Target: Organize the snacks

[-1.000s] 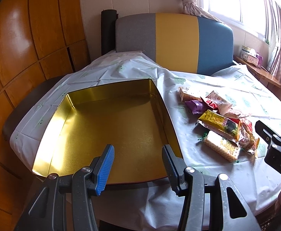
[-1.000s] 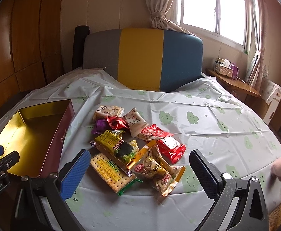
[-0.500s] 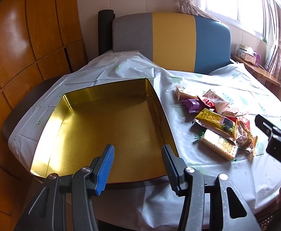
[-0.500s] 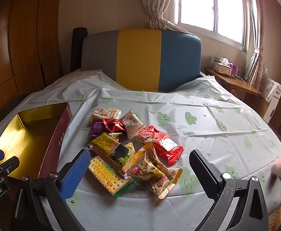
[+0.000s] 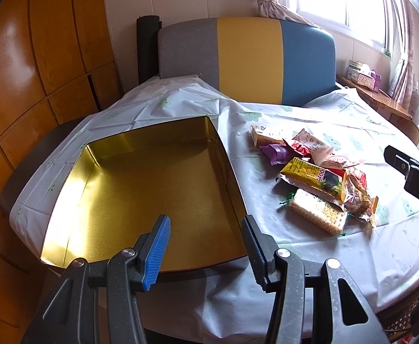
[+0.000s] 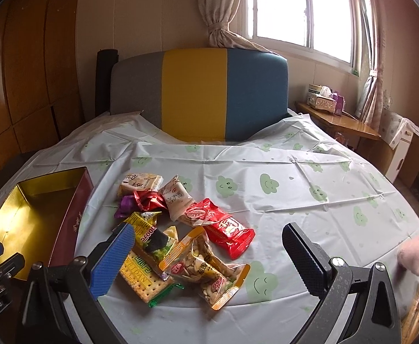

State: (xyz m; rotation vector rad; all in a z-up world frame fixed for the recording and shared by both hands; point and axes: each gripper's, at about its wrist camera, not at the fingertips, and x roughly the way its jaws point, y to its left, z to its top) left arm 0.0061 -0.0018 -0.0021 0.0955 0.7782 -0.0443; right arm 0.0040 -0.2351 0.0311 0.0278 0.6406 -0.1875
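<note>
Gold tin (image 5: 152, 189) beside snack pile (image 6: 180, 238), seemingly apart.

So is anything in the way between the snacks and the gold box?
Nothing visible is. Only bare tablecloth lies between the snack pile and the gold tin, which is open and holds nothing. The tin's red side wall faces the pile, so snacks must be lifted over it. The right gripper hangs open over the pile.

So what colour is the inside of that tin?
Shiny gold inside the tin, best seen in the left wrist view; its outer wall is dark red.
</note>
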